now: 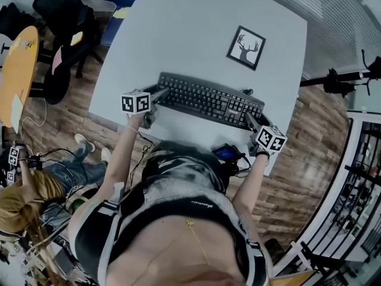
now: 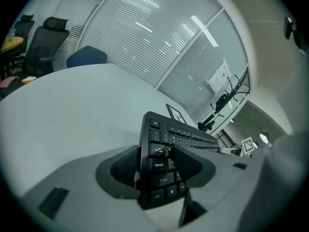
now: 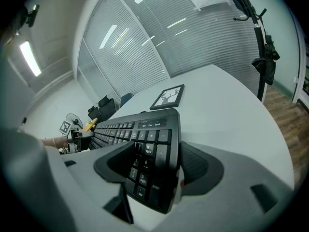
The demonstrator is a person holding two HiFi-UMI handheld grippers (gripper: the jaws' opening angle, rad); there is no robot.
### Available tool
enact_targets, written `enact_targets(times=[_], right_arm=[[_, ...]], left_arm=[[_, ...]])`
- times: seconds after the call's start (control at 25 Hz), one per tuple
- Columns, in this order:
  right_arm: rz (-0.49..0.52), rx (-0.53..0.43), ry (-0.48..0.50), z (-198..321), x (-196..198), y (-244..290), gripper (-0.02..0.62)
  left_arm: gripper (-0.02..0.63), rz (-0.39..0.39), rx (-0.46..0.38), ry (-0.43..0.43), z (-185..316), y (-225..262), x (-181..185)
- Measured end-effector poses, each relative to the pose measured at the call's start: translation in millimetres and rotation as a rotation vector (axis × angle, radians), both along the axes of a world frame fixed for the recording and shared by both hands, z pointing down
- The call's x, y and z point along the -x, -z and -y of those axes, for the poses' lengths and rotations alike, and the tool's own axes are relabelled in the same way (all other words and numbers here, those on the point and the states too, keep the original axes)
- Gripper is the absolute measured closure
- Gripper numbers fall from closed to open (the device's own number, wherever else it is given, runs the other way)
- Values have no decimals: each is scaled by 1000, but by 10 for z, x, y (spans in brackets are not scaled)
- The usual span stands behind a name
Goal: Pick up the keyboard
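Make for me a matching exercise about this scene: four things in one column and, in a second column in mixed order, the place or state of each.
Things
1. black computer keyboard
2. black-framed picture of a deer
3. left gripper
4. right gripper

Places or states
A. closed on the number-pad end
B. lies flat on the white table, beyond the keyboard
C. gripped at both short ends
D. closed on the Caps Lock end

Pairs: 1-C, 2-B, 3-D, 4-A
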State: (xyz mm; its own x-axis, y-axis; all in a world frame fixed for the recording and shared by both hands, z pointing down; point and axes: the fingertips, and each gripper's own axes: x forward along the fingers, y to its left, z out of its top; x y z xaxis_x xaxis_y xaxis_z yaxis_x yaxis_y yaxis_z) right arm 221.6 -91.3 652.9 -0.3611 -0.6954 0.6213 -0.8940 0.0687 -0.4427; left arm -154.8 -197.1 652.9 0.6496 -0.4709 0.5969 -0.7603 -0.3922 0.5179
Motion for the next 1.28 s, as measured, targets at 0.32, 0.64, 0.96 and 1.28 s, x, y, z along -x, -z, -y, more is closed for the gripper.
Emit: enact_targets(times=[0.32, 0.64, 0.96, 1.28], right_arm=[[-16, -22, 4, 33, 13, 220, 318], [-27, -43, 1, 41, 38, 402, 318], [-40, -73, -15, 7, 14, 600, 318], [-55, -107, -24, -31, 24, 808, 318]], left_arm=[[387, -24, -21, 2, 5, 178, -2], [387, -42, -54, 4, -15, 319, 20], [387, -67, -75, 1, -36, 471, -28], [387, -74, -107, 13, -44, 649, -5]])
